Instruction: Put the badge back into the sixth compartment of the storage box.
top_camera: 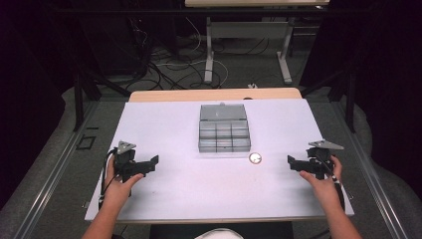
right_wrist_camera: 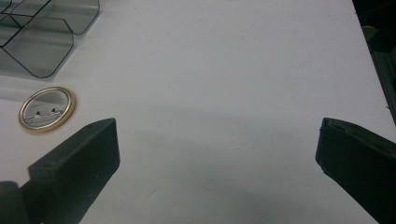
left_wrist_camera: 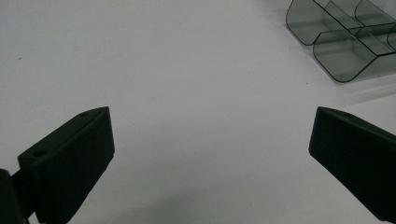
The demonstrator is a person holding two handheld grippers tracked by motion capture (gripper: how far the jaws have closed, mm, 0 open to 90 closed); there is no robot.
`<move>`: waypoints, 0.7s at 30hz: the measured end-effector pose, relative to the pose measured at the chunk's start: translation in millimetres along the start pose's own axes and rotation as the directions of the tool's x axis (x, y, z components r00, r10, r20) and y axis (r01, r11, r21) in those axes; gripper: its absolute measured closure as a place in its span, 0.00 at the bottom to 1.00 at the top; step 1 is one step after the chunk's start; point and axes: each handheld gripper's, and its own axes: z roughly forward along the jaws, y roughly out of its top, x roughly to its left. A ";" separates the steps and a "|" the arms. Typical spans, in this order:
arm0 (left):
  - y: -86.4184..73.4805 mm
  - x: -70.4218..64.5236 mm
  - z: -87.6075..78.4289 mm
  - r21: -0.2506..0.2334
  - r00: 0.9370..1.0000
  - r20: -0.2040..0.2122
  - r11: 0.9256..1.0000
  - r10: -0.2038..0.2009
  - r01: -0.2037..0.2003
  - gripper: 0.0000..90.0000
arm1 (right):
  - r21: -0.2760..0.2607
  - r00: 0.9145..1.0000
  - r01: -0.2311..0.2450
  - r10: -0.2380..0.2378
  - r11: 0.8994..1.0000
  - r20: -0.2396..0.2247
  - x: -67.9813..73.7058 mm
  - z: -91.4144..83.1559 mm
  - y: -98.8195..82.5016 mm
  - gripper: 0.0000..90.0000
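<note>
A clear grey compartment box (top_camera: 224,134) with its lid open stands at the table's centre. Its corner shows in the left gripper view (left_wrist_camera: 345,46) and in the right gripper view (right_wrist_camera: 42,42). A round silver badge with a gold rim (top_camera: 255,158) lies face down just right of the box's front corner; the badge (right_wrist_camera: 46,108) sits left of my right jaws. My left gripper (top_camera: 149,165) rests at the left, open, with bare table between its jaws (left_wrist_camera: 210,144). My right gripper (top_camera: 294,163) rests at the right, open and holding nothing (right_wrist_camera: 217,149). Both point inward.
The white tabletop (top_camera: 199,189) has a wooden strip (top_camera: 214,94) along its far edge. Beyond it, cables (top_camera: 169,64) lie on the floor around the legs of another table (top_camera: 209,55). Dark stands flank both sides.
</note>
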 end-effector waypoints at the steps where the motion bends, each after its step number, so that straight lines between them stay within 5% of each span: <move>1: 0.0 0.4 -0.3 -0.005 1.000 -0.002 1.000 -0.003 0.003 0.00 | 0.003 1.000 0.004 -0.004 1.000 0.002 2.2 0.0 0.4 0.00; 21: 0.1 -0.2 -1.2 0.000 1.000 -0.008 1.000 0.003 -0.003 0.02 | 0.030 0.996 0.084 -0.083 0.996 -0.034 22.1 1.3 5.7 0.00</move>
